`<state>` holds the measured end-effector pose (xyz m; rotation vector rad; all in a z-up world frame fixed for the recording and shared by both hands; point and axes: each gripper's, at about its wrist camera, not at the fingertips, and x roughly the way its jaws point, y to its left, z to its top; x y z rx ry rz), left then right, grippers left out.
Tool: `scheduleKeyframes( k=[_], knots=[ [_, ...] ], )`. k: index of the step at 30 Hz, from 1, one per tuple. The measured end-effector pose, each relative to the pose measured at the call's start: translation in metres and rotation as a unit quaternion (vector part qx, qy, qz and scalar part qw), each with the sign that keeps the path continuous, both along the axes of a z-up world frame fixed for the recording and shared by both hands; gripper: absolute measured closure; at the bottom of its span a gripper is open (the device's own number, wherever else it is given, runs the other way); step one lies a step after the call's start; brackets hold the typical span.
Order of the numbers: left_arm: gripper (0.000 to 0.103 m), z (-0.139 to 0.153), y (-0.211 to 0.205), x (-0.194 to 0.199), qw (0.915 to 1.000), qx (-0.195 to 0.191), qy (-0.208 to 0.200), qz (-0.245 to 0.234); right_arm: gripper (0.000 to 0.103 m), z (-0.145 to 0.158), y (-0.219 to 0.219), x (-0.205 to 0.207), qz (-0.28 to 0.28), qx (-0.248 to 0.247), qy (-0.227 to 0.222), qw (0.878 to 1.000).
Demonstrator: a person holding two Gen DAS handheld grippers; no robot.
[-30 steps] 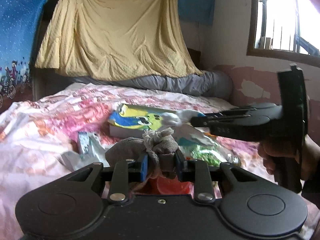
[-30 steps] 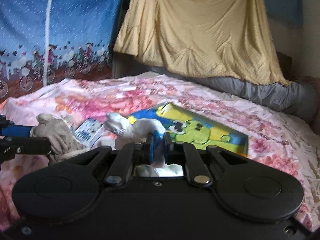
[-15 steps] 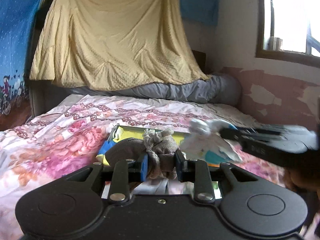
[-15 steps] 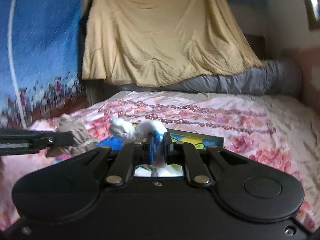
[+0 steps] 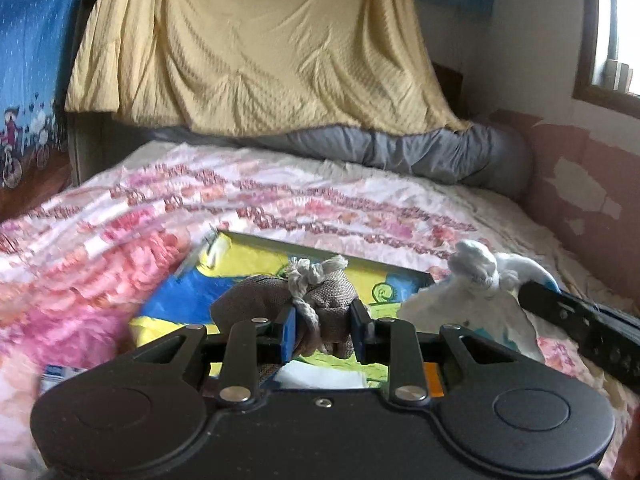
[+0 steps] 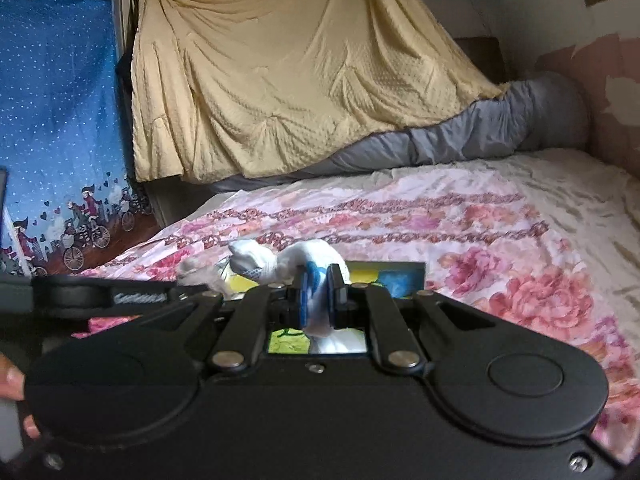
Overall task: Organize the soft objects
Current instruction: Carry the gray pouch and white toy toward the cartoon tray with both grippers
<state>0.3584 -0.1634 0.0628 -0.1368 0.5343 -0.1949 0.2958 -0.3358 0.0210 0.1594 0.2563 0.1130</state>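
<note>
Two grippers each pinch a knotted soft bundle above the bed. The left gripper is clenched on a grey pouch tied with white cord, which bulges forward and left of its fingers. The right gripper is closed tight on a white bundle, whose knot sticks out ahead and left of its pads. Both hang over a yellow-and-blue box on the floral sheet.

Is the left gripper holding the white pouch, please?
No, the left gripper is clamped on the brown pouch.
</note>
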Motion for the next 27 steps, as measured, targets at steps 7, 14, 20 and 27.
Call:
scheduleKeyframes(
  k=[7, 14, 20, 27],
  knots=[
    [0.074, -0.023, -0.026, 0.031, 0.9995, 0.001, 0.025, 0.021, 0.099, -0.029, -0.007, 0.014, 0.01, 0.002, 0.035, 0.999],
    [0.073, -0.049, -0.028, 0.051, 0.9963, -0.007, 0.076, 0.04, 0.096, -0.049, -0.008, 0.027, 0.012, 0.009, 0.074, 0.997],
    [0.071, -0.057, -0.027, 0.055, 0.9943, -0.009, 0.096, 0.045, 0.091, -0.06, -0.004, 0.037, 0.003, 0.001, 0.088, 0.996],
    [0.066, -0.054, -0.029, 0.055, 0.994, 0.003, 0.104, 0.035, 0.056, -0.061, -0.007, 0.041, -0.004, -0.004, 0.089, 0.996]
  ],
)
